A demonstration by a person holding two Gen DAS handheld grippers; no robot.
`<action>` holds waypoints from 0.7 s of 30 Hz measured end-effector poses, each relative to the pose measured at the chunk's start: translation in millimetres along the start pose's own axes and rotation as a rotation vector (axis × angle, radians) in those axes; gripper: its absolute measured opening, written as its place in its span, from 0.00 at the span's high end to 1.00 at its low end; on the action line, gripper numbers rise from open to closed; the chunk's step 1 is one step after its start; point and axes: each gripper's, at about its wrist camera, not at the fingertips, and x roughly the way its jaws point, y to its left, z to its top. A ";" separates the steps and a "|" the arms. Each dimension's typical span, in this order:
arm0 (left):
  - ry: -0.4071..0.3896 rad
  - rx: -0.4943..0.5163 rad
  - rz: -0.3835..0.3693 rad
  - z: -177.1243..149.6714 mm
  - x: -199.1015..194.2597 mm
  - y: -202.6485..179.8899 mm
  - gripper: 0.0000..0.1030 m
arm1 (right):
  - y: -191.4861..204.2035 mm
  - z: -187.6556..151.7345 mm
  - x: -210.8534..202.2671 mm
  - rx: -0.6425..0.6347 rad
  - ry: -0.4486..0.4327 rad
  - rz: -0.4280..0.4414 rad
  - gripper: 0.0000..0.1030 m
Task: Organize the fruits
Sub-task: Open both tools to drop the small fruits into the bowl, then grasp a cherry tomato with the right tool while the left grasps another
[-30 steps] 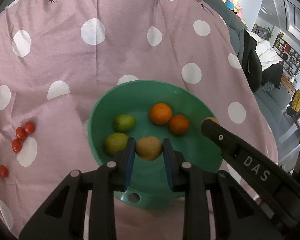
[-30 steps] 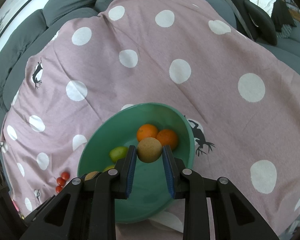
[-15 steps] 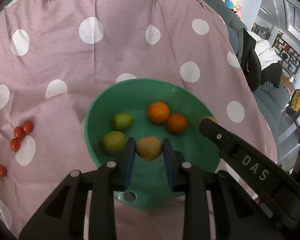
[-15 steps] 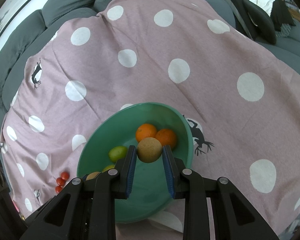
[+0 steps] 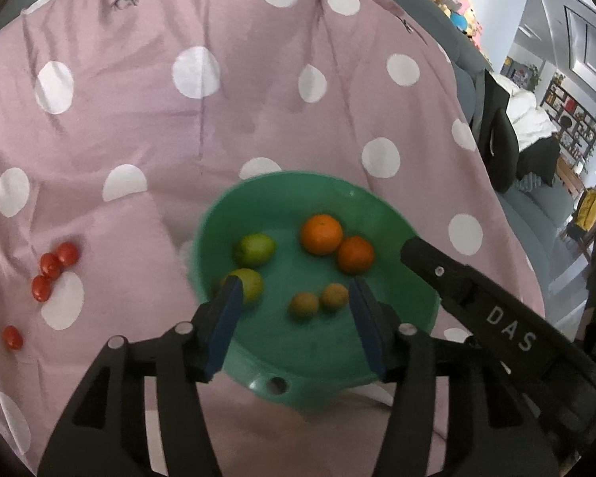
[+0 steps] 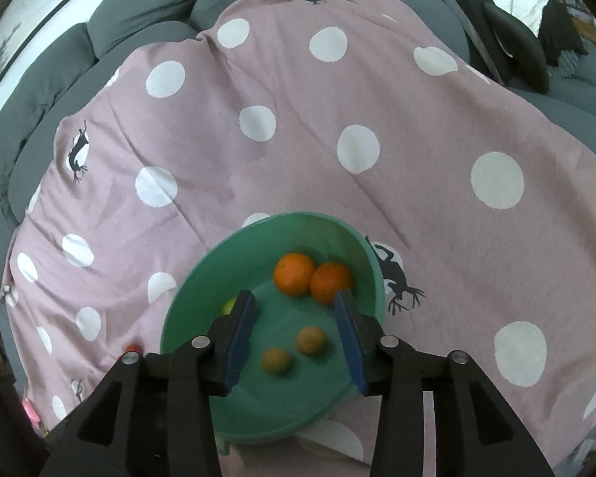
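Both jaws spread wide, nothing held.

Left gripper [image 5: 296, 302] over the near half of the green bowl [image 5: 397, 222], blue pads well apart. Right gripper [image 6: 294, 316] likewise above the bowl, fingers splayed, gap clear through to the bowl floor. Right gripper body also visible from the left wrist view, entering at 4 o'clock, "DAS" printed on it.

Bowl contents, left wrist view:
- two oranges [image 5: 322, 234] touching each other, at 1 o'clock of bowl centre
- upper lime [image 5: 254, 249] at 10 o'clock
- lower lime [image 5: 250, 284] at 8 o'clock, partly behind the left finger tip
- two brown kiwis [image 5: 304, 305] side by side at 6 o'clock, between the spread fingers, slightly blurred

Right wrist view agrees: oranges at 12–1 o'clock in the bowl, both kiwis loose on the floor between the pads, sliver of lime showing at the left finger's outer edge.

Outside the bowl: cherry tomatoes [image 5: 51, 265] on the pink polka-dot cloth [image 5: 178, 139], cluster of three at 9 o'clock from the bowl, well apart from it; one more alone [image 5: 12, 337] toward 8 o'clock. One red tomato just visible in the right wrist view at the bowl's 8 o'clock rim.

Cloth draped over a grey sofa [image 6: 139, 28]. Bowl's hang-hole tab at 6 o'clock.
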 end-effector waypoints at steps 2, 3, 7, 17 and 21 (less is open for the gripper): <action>-0.018 -0.018 0.008 1.8 -9.7 10.0 0.46 | 0.7 1.0 -0.8 0.003 -0.002 0.007 0.57; -0.036 -0.038 0.014 3.3 -17.6 19.7 0.45 | 1.5 1.0 -1.4 0.006 0.000 0.011 0.57; -0.085 -0.112 0.074 5.9 -46.3 59.6 0.39 | 6.5 1.9 -4.8 -0.007 -0.005 0.025 0.57; -0.178 -0.398 0.334 -16.8 -121.2 197.1 0.35 | 42.9 -5.0 -7.1 -0.068 0.023 0.141 0.57; -0.132 -0.501 0.376 -35.1 -121.9 241.2 0.36 | 61.0 -11.7 -1.4 -0.100 0.051 0.169 0.57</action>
